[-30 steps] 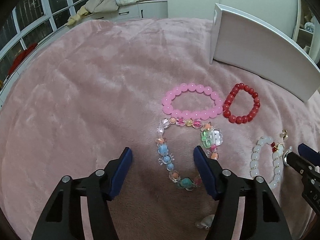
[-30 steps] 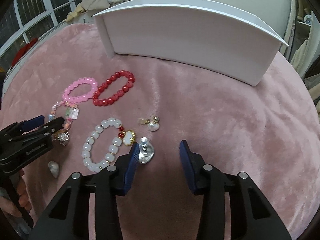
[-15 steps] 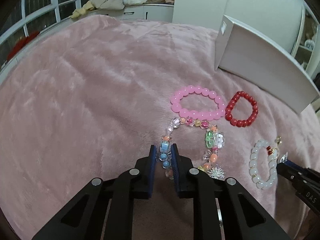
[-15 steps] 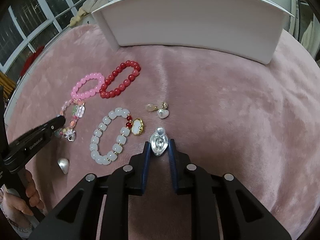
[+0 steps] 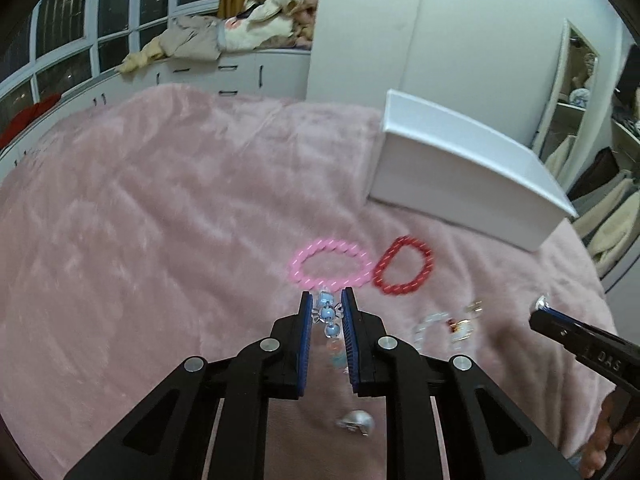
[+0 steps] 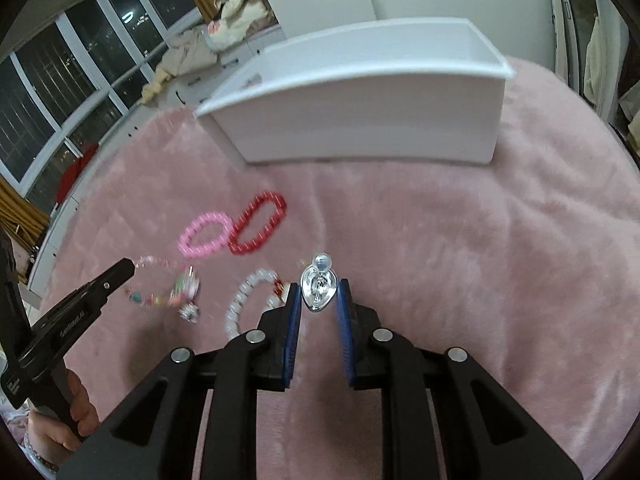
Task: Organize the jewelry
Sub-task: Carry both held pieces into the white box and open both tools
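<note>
My left gripper (image 5: 326,304) is shut on the multicoloured bead bracelet (image 5: 329,314) and holds it lifted above the pink blanket; the bracelet hangs from it in the right wrist view (image 6: 162,282). My right gripper (image 6: 318,292) is shut on a silver teardrop pendant (image 6: 319,288), also raised. A pink bracelet (image 5: 330,267), a red bracelet (image 5: 404,266) and a white bead bracelet (image 6: 250,300) lie on the blanket. The open white box (image 6: 360,96) stands beyond them.
A silver shell-like piece (image 5: 356,423) lies on the blanket near the left gripper. A small gold earring (image 5: 474,308) lies by the white bracelet. The pink blanket (image 5: 140,220) covers the whole surface. Cabinets and windows stand behind.
Both grippers closed about half a second ago, the left on the multicoloured bracelet, the right on the silver pendant. Both have since lifted their pieces off the blanket.
</note>
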{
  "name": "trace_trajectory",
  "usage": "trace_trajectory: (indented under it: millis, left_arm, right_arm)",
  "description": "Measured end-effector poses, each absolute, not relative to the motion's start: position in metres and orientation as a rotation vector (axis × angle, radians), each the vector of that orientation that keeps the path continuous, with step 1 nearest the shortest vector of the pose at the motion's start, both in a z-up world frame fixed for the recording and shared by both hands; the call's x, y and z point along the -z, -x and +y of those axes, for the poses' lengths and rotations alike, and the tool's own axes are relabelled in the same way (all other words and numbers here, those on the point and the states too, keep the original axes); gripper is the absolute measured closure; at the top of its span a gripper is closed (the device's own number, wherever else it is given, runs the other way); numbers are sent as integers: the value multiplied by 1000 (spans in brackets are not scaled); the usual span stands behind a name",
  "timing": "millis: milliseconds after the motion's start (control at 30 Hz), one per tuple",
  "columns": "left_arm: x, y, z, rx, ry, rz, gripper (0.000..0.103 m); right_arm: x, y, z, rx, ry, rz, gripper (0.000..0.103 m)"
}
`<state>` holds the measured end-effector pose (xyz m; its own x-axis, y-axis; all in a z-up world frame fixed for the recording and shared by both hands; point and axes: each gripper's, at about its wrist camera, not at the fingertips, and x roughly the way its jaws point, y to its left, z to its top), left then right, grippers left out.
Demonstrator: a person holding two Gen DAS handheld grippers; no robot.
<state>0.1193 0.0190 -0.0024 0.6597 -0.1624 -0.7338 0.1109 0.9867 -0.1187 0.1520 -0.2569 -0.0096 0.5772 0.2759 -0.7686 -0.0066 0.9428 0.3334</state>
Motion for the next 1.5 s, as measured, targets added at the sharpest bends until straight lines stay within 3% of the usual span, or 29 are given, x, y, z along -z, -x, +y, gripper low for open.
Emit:
trace_trajectory:
  millis: [467, 667, 1100, 1167, 1500]
  left_arm:
    - [-93, -193, -36, 284, -2, 744, 84]
    - [-117, -250, -87, 371, -39, 727, 84]
    - [-42, -351, -185, 422, -174, 882, 84]
    - [-33, -356, -188, 416, -187, 891, 89]
    - [-14, -354, -175, 388, -178, 914, 87]
  right_arm:
    - [-67, -231, -303, -173, -276, 830, 84]
    - [-69, -277, -326, -161, -221, 842, 84]
    - [-9, -355, -343, -162, -226, 1029, 84]
    - [-5, -358, -341, -163, -221, 1040, 84]
    - [1, -361, -330, -154, -177, 1072, 83]
